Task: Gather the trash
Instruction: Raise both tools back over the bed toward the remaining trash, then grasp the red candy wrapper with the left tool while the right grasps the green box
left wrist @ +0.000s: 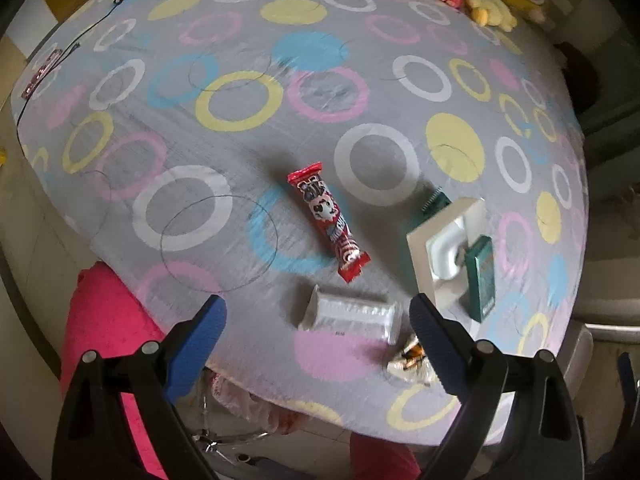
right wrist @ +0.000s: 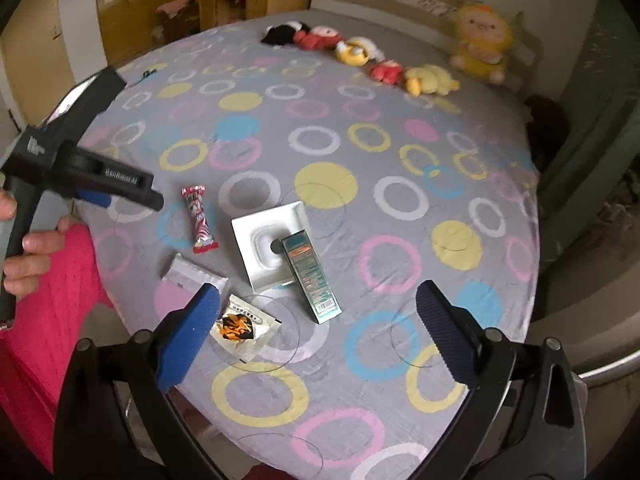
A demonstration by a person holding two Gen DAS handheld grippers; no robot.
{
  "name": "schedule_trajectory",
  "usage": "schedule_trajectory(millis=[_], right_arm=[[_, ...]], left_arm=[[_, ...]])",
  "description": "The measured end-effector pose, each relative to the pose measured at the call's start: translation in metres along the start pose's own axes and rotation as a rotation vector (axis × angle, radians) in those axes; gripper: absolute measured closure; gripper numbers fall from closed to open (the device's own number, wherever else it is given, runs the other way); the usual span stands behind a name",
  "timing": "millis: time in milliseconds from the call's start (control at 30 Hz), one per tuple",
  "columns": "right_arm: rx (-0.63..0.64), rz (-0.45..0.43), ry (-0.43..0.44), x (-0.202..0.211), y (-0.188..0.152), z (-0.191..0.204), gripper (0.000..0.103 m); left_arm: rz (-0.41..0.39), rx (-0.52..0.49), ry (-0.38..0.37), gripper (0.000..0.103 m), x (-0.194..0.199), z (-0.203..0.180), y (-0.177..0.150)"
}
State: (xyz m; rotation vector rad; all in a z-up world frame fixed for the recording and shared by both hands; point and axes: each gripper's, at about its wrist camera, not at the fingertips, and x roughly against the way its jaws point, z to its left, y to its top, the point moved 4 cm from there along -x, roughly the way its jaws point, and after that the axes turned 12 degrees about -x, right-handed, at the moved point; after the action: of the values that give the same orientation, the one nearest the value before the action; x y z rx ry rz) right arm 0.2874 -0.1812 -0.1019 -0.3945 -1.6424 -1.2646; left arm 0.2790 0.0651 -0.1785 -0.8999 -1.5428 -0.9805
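Left jaws: I have the left gripper (left wrist: 318, 324) wide open, nothing held. It hovers over the near edge of the bed (left wrist: 240, 152), straddling the silver packet (left wrist: 352, 316).
Right jaws: right gripper (right wrist: 318, 320) also fully spread and empty, low over the bed's near edge.
Trash, near: silver packet lies flat between my left jaws; crumpled orange-and-white wrapper (right wrist: 244, 326) just beside it, right at my right gripper's left pad.
Trash, mid: red candy bar wrapper (left wrist: 328, 222) lies apart, further in. White square tray (right wrist: 270, 242) sits beyond, with a green box (right wrist: 312, 276) resting partly on it.
Bin: none I can see in either view.
Background: plush toys (right wrist: 400, 68) lined up at the far side, well away.
Risk 1: the packet is thin and flat on soft sheet, so the pads may pinch fabric or slide over it.
Risk 2: both grippers work close together here; they could collide over the neighbouring pieces.
Risk 3: the wrapper sits near the bed edge, so a nudge could knock it off.
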Motion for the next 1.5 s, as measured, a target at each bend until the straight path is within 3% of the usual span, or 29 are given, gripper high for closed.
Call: schedule_trajectory(millis=[467, 867, 967, 1133, 1267, 1367, 1500], right_arm=[[0.086, 0.203, 0.031, -0.113, -0.018, -0.006, 0.007], [0.11, 0.269, 0.058, -0.176, -0.031, -0.017, 0.007], [0.121, 0.278, 0.062, -0.186, -0.031, -0.017, 0.019], [0.112, 0.294, 0.061, -0.202, -0.033, -0.024, 0.02], [0.098, 0.295, 0.064, -0.211, -0.031, -0.027, 0.037], [0.072, 0.301, 0.08, -0.214, -0.034, -0.027, 0.048], [0.062, 0.284, 0.074, -0.212, -0.035, -0.022, 0.061]], left_arm=[[0.05, 0.115, 0.055, 0.013, -0.07, 0.01, 0.028], [0.106, 0.141, 0.085, 0.013, -0.118, 0.008, 0.037], [0.117, 0.156, 0.084, 0.015, -0.127, 0.007, 0.034], [0.137, 0.184, 0.075, 0.02, -0.139, 0.006, 0.032], [0.129, 0.19, 0.1, 0.023, -0.143, 0.005, 0.032], [0.119, 0.186, 0.107, 0.033, -0.141, 0.002, 0.036], [0.107, 0.17, 0.11, 0.055, -0.139, -0.009, 0.049]])
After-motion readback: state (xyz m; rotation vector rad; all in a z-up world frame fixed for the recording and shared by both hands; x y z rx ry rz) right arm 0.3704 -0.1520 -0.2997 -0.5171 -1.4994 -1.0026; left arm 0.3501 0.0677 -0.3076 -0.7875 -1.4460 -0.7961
